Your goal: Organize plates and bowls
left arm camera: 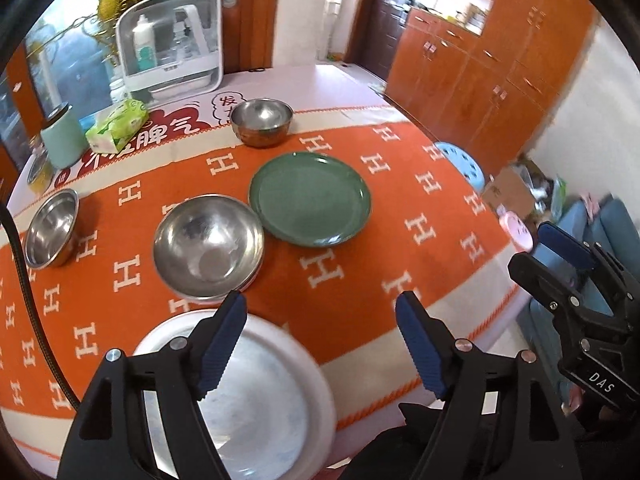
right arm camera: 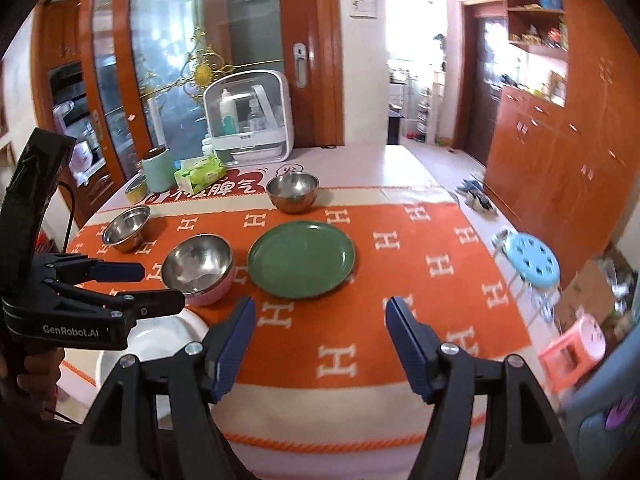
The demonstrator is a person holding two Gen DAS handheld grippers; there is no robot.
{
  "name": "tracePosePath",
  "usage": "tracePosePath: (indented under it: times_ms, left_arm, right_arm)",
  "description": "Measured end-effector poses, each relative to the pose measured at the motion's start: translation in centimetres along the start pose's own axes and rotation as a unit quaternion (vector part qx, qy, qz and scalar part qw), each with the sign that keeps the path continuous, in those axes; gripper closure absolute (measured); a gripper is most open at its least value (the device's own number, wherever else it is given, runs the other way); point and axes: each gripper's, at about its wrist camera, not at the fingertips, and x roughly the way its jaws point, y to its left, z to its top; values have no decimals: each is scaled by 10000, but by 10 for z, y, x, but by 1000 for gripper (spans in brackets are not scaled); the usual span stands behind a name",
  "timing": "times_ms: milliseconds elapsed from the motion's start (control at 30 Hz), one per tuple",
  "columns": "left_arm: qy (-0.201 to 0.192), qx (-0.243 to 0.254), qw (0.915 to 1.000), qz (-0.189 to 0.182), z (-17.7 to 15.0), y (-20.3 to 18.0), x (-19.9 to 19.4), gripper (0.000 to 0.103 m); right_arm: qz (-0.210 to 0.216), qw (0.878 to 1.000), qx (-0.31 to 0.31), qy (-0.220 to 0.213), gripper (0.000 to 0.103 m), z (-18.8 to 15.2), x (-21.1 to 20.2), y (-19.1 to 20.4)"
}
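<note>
A: Left wrist view: left gripper fingers apart, empty, above white plate at the bench's near edge.
B: Right gripper gaping too, nothing held. Green plate mid-bench; pinch its rim, lift level, avoid the steel bowl touching it.

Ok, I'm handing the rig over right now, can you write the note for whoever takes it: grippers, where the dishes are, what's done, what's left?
Left gripper: open, empty, above the white plate at the near table edge.
Right gripper: open, empty, over the orange cloth.
Dishes: green plate mid-table; steel bowl with pink outside just left of it; small steel bowl far left; another steel bowl behind the green plate.
Done: nothing is stacked yet; every piece lies separate.
Left: gather the three bowls together and the two plates together.
</note>
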Motion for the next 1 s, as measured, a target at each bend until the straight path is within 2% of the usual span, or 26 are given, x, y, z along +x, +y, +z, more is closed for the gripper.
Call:
tracePosePath:
  times_ms: [233, 400, 767, 1000]
  left_arm:
    - [-178, -605, 9979, 138, 13, -23, 13, 27]
    - [-313, -1073, 9934, 254, 17, -29, 26, 27]
    - [-242, -1984, 9787, 470, 32, -15, 61, 27]
    - [-98, -2228, 9735, 505, 44, -1, 82, 27]
  right_arm:
    - [463, 9970, -610, 107, 36, 24, 19, -38]
    - [718, 9933, -905, 97, 36, 42, 34, -57]
    - [1368, 9834, -1170, 224, 36, 61, 79, -71]
    - [1606, 9799, -1123, 367, 36, 67, 112, -74]
